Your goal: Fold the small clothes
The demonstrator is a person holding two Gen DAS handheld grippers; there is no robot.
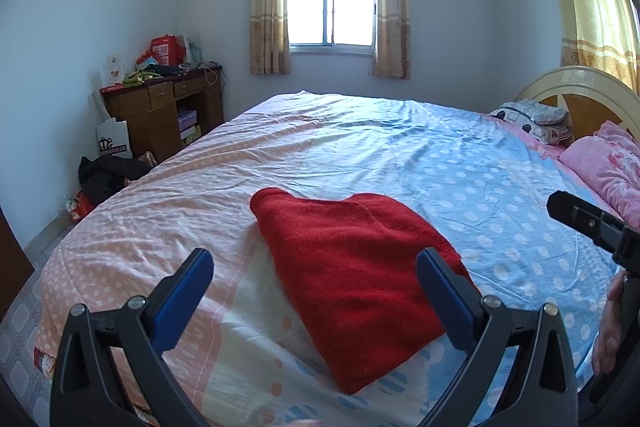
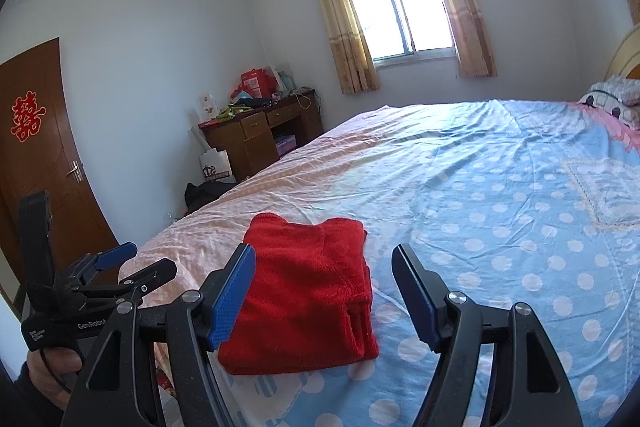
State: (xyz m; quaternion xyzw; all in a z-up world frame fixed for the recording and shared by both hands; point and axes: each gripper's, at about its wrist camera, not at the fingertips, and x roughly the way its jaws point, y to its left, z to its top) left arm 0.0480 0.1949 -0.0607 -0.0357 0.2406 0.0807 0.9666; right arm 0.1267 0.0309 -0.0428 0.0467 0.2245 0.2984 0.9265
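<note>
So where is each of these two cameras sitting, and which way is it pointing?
Left wrist: rides on the left tool, looking along its open fingers over the folded red sweater toward the window; the right tool pokes in at the right edge.
Right wrist: rides on the right tool, fingers open, looking across the bed; the left tool shows at left.
Shared: sweater, bed, window, desk.

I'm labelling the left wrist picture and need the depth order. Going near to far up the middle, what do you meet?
Left claw, open → folded red sweater → polka-dot bedspread → window between its curtains.
</note>
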